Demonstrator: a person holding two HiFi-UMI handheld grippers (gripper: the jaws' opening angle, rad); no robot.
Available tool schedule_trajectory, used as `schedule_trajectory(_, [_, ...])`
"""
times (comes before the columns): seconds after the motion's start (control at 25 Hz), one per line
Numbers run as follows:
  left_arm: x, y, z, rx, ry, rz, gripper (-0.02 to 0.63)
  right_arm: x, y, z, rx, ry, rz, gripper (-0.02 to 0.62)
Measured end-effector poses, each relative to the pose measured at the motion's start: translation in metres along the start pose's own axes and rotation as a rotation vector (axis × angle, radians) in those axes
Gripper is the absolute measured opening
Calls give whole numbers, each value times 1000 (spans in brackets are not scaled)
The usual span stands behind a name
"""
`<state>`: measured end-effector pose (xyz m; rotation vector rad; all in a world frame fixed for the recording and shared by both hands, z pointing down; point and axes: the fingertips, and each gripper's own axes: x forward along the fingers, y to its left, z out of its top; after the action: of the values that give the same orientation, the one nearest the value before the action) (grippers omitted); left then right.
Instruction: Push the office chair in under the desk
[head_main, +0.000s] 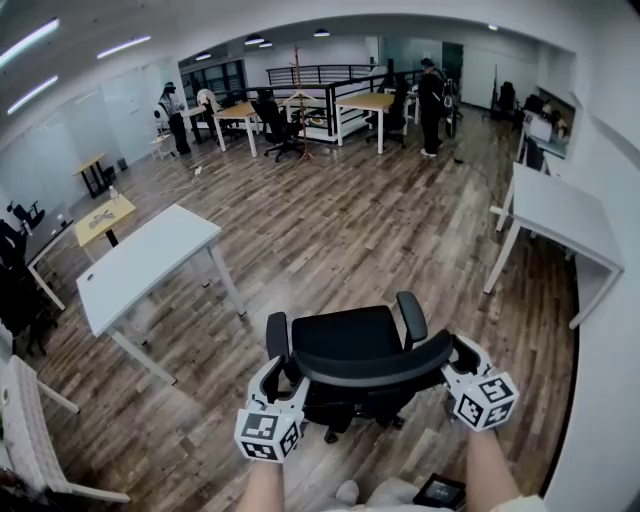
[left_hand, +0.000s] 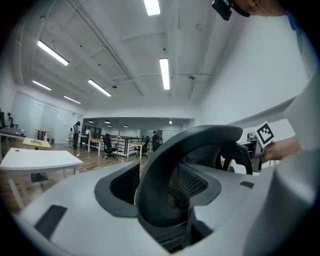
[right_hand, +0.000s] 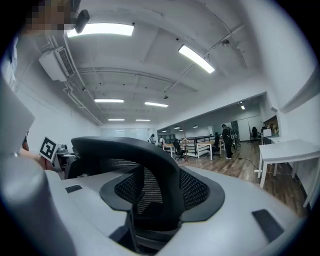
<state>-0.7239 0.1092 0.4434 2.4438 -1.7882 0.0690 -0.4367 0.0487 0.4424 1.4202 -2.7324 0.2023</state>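
**Behind the chair: both tongs released**

Out on the wooden floor (head_main: 330, 230), in the head view, the office chair (head_main: 352, 350) is standing between the left white table (head_main: 150, 262) and the right white table (head_main: 560, 215) (well apart from both). The left tongs (head_main: 285, 378) and right tongs (head_main: 457, 358) are flanking its backrest. In the left gripper view, the tongs are gaping around the backrest rim (left_hand: 170, 160), not squeezing it. In the right gripper view, the tongs are likewise straddling it, released.

The wooden floor (head_main: 340, 230) bears the office chair (head_main: 350, 350), a white desk (head_main: 150, 262) to its left and a second desk (head_main: 560, 210) at right. Wooden tables (head_main: 365, 102), apparently, stand farther back.
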Motion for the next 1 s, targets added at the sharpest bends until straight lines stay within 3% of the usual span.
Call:
schedule_trajectory(0.16, [7, -7, -7, 42, 40, -37, 227, 9, 1, -2, -43, 4, 63, 227])
schedule_trajectory(0.4, [21, -10, 7, 95, 29, -8, 227, 16, 0, -1, -121, 42, 164, 236])
schedule_trajectory(1.0, [22, -6, 10, 107, 28, -5, 227, 26, 6, 2, -153, 65, 325, 268])
